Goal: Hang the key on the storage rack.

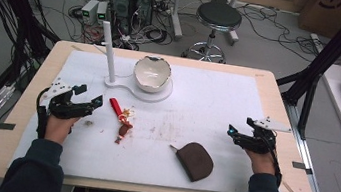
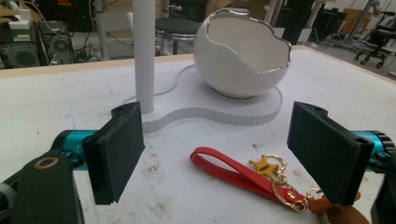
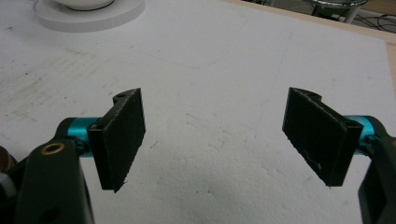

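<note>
A red strap keychain with a gold star charm and brown fobs lies left of the table's middle; in the left gripper view the red strap runs between my jaws, low and to the right. My left gripper rests at the left of the white mat, open, nothing gripped. A brown pouch lies near the front edge, right of centre. To the right of the pouch my right gripper stands open over bare mat. A white egg-shaped bowl sits on a white stand with an upright post.
The white mat covers most of the wooden table. Brown stains mark the mat near the keychain. Beyond the far edge stand a stool, computers and cables on the floor. Black frame posts rise at both sides.
</note>
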`<state>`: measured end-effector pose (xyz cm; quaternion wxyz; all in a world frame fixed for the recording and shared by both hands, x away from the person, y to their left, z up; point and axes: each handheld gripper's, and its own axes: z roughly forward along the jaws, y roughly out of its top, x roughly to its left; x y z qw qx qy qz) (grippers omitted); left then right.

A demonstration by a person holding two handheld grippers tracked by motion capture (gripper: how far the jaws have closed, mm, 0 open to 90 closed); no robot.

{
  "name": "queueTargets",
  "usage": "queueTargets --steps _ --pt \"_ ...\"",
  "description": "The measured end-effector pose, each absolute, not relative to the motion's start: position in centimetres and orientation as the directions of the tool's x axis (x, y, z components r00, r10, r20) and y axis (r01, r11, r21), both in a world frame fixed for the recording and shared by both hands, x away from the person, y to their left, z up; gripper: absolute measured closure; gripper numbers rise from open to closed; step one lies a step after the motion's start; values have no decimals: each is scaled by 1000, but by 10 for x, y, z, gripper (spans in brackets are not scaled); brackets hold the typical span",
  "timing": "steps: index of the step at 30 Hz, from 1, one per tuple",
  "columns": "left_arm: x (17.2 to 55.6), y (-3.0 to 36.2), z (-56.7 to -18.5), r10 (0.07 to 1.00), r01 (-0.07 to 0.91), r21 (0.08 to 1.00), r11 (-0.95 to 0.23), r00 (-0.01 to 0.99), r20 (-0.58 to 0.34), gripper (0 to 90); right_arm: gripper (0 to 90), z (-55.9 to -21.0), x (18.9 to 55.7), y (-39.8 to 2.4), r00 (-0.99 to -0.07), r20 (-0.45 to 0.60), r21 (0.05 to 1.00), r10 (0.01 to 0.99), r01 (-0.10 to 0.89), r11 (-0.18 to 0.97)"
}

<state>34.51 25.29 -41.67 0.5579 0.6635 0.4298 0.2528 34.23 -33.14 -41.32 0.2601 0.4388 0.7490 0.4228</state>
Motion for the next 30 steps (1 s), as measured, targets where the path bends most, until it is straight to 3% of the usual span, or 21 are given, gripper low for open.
queueTargets --steps 13,21,30 --pt "348 238 -420 840 353 936 -6 510 -187 212 214 -415 343 -330 -480 -16 858 877 444 258" --pt "348 211 -422 820 402 912 -85 549 -166 266 215 -417 344 -333 -476 -3 857 879 451 247" --pt "345 197 -425 826 455 883 -113 537 -171 255 216 -416 340 -331 -484 -16 855 875 447 263"
